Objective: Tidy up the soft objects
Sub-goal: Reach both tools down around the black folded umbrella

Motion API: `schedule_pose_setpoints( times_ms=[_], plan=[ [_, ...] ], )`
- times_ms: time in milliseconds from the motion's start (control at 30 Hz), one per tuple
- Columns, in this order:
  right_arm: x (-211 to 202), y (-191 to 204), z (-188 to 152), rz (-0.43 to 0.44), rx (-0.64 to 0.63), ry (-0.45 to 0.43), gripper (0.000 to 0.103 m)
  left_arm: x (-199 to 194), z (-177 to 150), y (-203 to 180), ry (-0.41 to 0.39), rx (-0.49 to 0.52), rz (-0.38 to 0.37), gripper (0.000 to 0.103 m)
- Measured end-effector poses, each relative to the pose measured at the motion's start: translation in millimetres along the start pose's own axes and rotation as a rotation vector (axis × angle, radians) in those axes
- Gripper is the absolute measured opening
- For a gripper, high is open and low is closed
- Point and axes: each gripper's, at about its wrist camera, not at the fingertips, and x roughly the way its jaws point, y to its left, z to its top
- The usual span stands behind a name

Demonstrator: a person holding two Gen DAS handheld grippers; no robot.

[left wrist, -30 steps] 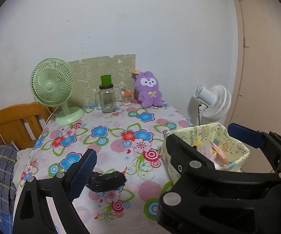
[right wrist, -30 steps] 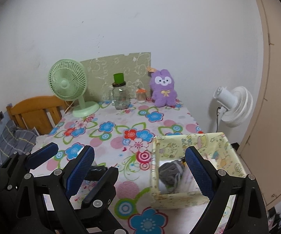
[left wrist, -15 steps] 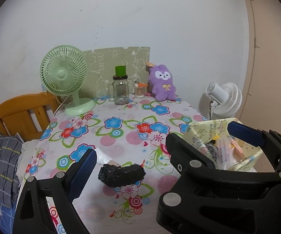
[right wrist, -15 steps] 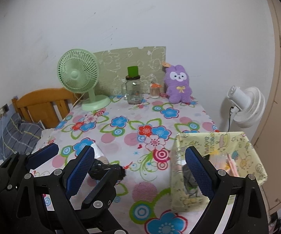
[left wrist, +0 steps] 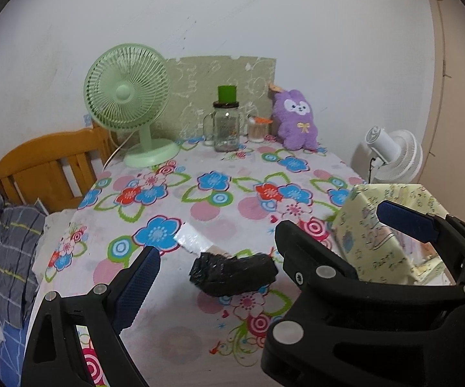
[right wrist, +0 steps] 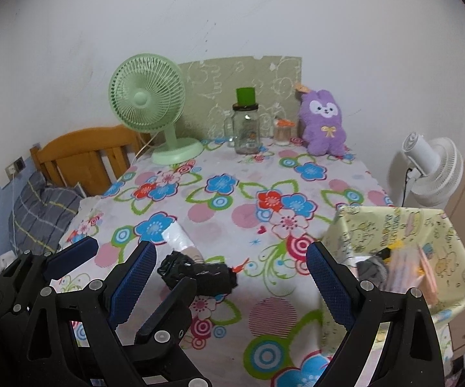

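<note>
Crinkly black bundle (left wrist: 234, 273) lies on floral tablecloth (left wrist: 213, 213) between both grippers' spread, empty fingers (left wrist: 137, 285).

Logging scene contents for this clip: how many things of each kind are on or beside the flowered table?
Fans: 2 (green desk fan, white floor fan)
Purple plush rabbit: 1
Glass jars: 2 (green-lidded glass jar, small orange-topped jar)
Yellow patterned fabric basket: 1
Black crumpled bundle: 1
White wrapped roll: 1
Total: 8
</note>
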Motion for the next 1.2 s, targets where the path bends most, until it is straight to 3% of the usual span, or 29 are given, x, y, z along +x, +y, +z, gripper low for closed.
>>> schedule_pose_setpoints(
  times_ms=[1200],
  plan=[
    [97,36,-30,0.05,-0.084,0.18,0.094,73,-43,49,0.201,-0.087,0.045,0.096]
  ],
)
